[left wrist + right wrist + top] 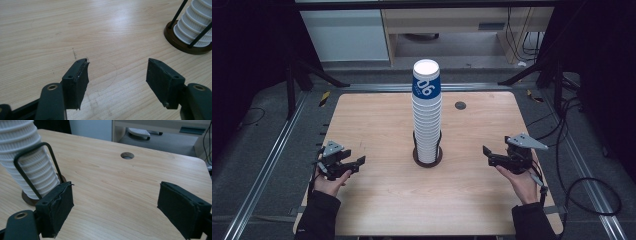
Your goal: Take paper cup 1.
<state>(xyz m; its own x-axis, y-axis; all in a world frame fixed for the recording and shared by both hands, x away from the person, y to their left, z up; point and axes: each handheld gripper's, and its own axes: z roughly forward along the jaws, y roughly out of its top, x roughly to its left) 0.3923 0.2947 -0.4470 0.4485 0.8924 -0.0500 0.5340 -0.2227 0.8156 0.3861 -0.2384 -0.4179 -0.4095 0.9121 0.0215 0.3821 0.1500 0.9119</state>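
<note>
Centrally on the wooden table (377, 125) stands a tall stack of white paper cups (427, 120), upright in a dark round holder (427, 159) whose thin black wire uprights rise along the lowest cups. At the top of the stack sits a cup with a blue band and white numerals. Behind the stack and a little to its right, a small round cable hole (460, 105) is set into the tabletop.

Both grippers are near the table's front, well apart from the stack, one on each side. To the stack's left is the left gripper (353, 164), pointing toward the holder; its own view shows the jaws spread with bare wood between them and the holder's base at the upper right. On the other side, the right gripper (486, 152) points inward at the stack, jaws also parted with nothing between them; its own view shows the ribbed cup rims and a wire upright just beyond its left jaw.
</note>
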